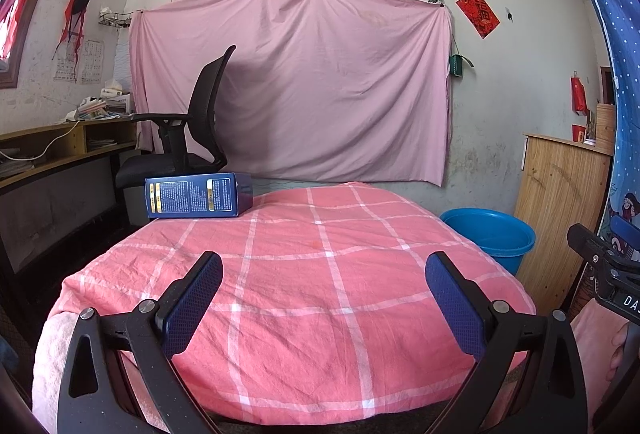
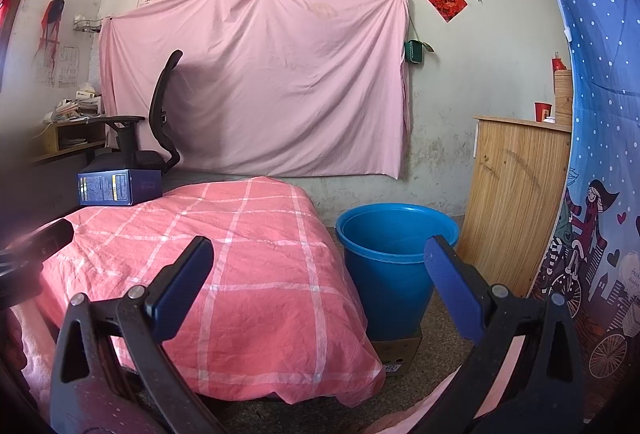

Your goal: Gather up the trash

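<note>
A dark blue carton box (image 1: 199,195) lies on its side at the far left corner of a table covered with a pink checked cloth (image 1: 304,274); it also shows in the right wrist view (image 2: 118,187). A blue plastic bucket (image 2: 394,266) stands on the floor right of the table, also seen in the left wrist view (image 1: 490,236). My left gripper (image 1: 324,266) is open and empty over the near part of the cloth. My right gripper (image 2: 318,254) is open and empty, over the table's right edge, near the bucket.
A black office chair (image 1: 192,126) stands behind the box, beside a wooden desk (image 1: 60,146) at the left. A wooden cabinet (image 2: 516,202) stands right of the bucket. The bucket sits on a flat cardboard piece (image 2: 400,350). A blue curtain (image 2: 592,154) hangs at the right.
</note>
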`<action>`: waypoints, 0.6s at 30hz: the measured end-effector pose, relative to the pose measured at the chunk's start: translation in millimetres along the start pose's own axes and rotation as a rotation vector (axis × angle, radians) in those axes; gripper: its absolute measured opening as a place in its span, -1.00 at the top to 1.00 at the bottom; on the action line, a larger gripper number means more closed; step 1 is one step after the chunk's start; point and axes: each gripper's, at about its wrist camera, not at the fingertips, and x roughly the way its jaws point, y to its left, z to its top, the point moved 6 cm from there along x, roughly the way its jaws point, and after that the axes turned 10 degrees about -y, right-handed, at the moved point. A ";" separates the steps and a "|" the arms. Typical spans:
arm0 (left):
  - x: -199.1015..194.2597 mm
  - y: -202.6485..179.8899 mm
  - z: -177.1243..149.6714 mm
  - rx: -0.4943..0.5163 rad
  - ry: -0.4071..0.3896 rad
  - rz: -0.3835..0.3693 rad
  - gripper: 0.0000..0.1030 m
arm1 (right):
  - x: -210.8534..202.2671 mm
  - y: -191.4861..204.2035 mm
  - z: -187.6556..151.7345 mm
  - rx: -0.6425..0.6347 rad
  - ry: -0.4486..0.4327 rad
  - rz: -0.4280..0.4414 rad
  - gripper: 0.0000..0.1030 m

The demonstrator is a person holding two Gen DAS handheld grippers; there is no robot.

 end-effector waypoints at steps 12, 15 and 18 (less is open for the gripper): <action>0.0 -1.0 -0.1 0.000 -0.001 0.001 -0.93 | -0.1 1.2 0.0 0.003 0.002 -0.002 -1.00; -0.3 -0.7 -0.3 0.001 0.000 0.001 -0.93 | -0.2 1.0 0.3 0.004 0.001 -0.001 -1.00; 0.0 -0.9 -0.3 0.001 -0.002 -0.001 -0.93 | -0.1 0.7 0.2 0.004 0.002 -0.002 -1.00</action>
